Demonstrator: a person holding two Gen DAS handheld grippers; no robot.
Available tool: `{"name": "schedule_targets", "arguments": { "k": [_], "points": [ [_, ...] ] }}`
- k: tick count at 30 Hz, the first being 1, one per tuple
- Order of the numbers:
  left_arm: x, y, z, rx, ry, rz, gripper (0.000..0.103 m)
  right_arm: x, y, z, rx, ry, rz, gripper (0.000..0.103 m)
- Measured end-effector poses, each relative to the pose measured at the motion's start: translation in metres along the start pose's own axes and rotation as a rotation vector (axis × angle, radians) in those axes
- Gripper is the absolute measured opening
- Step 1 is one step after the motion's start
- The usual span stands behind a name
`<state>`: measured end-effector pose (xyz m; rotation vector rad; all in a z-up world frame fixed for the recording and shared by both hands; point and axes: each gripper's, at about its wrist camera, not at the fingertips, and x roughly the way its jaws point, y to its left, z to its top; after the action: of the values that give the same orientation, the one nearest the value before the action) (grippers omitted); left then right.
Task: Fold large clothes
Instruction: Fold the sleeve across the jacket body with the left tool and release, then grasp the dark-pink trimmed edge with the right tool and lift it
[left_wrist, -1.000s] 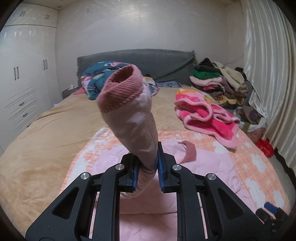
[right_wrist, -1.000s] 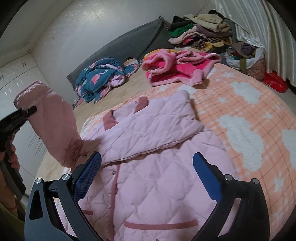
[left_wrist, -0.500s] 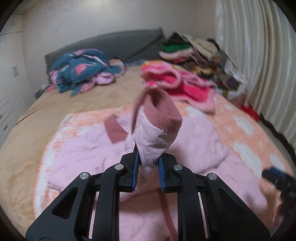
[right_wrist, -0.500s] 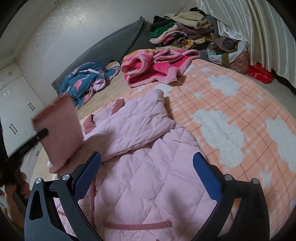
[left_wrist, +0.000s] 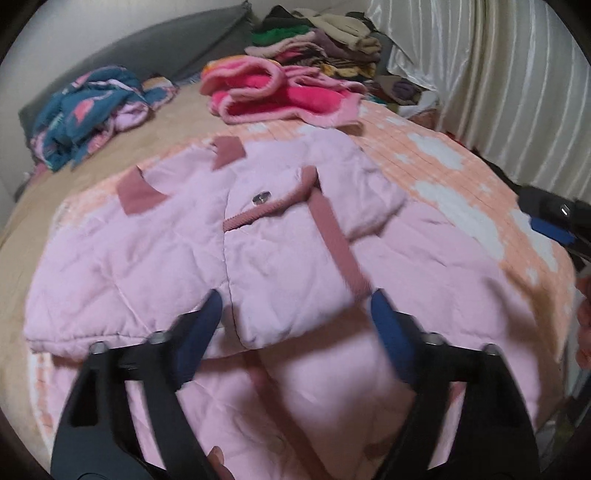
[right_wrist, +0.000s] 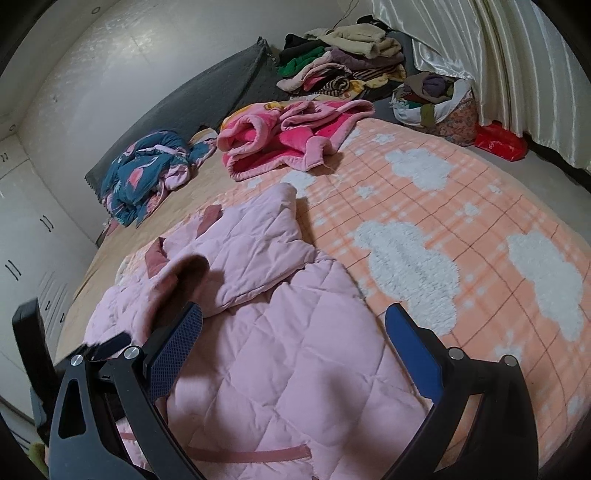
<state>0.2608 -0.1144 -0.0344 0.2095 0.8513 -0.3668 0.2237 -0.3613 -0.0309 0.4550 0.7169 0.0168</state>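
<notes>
A pale pink quilted jacket (left_wrist: 140, 258) with dusty-rose trim lies spread on the bed. One sleeve (left_wrist: 291, 258) lies folded across its chest, cuff (left_wrist: 332, 236) on top. My left gripper (left_wrist: 295, 317) is open and empty just above the sleeve. My right gripper (right_wrist: 291, 350) is open and empty above the jacket's (right_wrist: 280, 354) lower body. In the right wrist view the left gripper (right_wrist: 107, 341) shows as a dark shape at the left, beside the folded sleeve (right_wrist: 162, 291).
An orange blanket (right_wrist: 443, 229) with white clouds covers the bed. A hot-pink fleece garment (right_wrist: 291, 136) and a blue patterned one (right_wrist: 147, 173) lie near the headboard. A clothes stack (right_wrist: 340, 70), a basket (right_wrist: 436, 103) and a curtain (right_wrist: 498, 55) are at the right.
My left gripper carried the sleeve down across the jacket's chest, then opened and let it go. The sleeve now lies flat. The right gripper stayed open and shifted slightly.
</notes>
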Motion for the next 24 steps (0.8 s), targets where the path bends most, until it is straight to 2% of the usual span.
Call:
{"name": "schedule_targets", "arguments": {
  "k": [3,4,6,9,12,16,19,22,24],
  "points": [
    [-0.011,0.005,-0.006,-0.016,-0.012,-0.036,0.083,0.002,0.002,0.001,-0.001,0.001,-0.01,0.099],
    [-0.017,0.011,-0.008,-0.033,-0.028,-0.04,0.088,0.002,0.003,0.001,-0.007,0.002,-0.013,0.099],
    [-0.026,0.024,-0.009,-0.073,-0.042,-0.025,0.09,0.005,0.009,0.001,-0.025,0.006,-0.018,0.099],
    [-0.038,0.054,-0.006,-0.138,-0.076,0.034,0.093,0.013,0.023,-0.001,-0.051,0.028,-0.004,0.099],
    [-0.043,0.094,0.001,-0.231,-0.075,0.12,0.093,0.021,0.045,-0.002,-0.095,0.052,0.016,0.099],
    [-0.05,0.146,0.013,-0.353,-0.099,0.135,0.093,0.034,0.079,-0.006,-0.143,0.084,0.066,0.099],
    [-0.054,0.175,0.02,-0.403,-0.126,0.218,0.093,0.05,0.104,-0.011,-0.173,0.139,0.11,0.099],
    [-0.051,0.202,0.017,-0.472,-0.101,0.315,0.094,0.072,0.123,-0.021,-0.153,0.189,0.16,0.099],
    [-0.049,0.221,0.008,-0.55,-0.099,0.335,0.094,0.087,0.128,-0.026,-0.116,0.22,0.184,0.099]
  ]
}}
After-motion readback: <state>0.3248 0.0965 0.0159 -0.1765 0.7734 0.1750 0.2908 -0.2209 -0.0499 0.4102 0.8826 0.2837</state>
